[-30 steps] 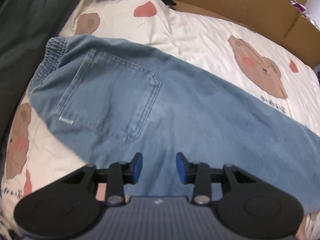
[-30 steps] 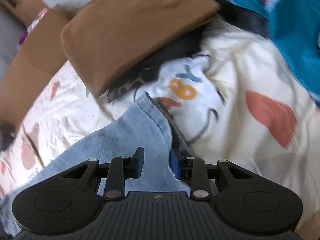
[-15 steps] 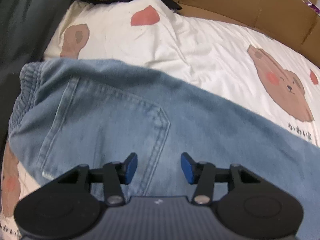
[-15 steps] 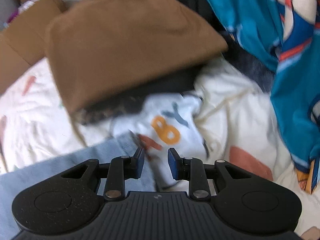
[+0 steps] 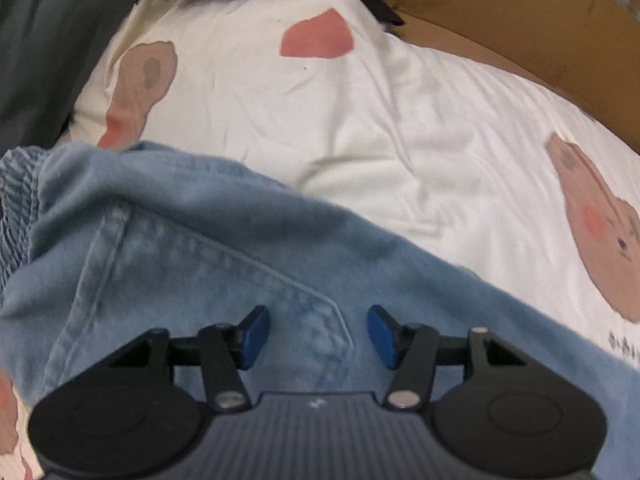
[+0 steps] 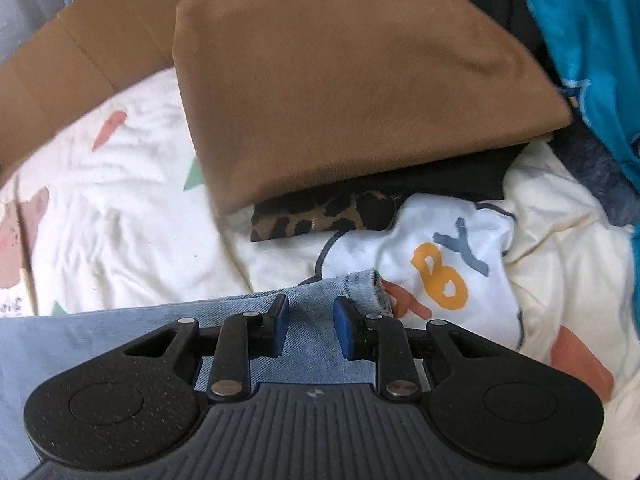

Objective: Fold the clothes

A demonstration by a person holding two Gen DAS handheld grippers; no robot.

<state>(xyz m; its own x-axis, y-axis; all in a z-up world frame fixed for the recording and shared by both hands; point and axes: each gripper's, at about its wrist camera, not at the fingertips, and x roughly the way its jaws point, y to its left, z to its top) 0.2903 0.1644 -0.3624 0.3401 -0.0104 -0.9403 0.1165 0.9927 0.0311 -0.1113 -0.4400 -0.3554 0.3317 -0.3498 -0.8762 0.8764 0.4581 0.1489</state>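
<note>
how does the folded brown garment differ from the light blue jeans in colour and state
The folded brown garment is plain tan; the light blue jeans are washed denim with stitched seams and a pocket. The brown garment is folded into a neat block on a stack of other clothes; the jeans lie spread out and rumpled, not yet folded. The brown garment lies beyond both tongs; the jeans lie under them. Both rest on the cream printed bedsheet.

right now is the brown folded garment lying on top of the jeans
No, the brown folded garment sits on a leopard-print piece, apart from the jeans.
</note>
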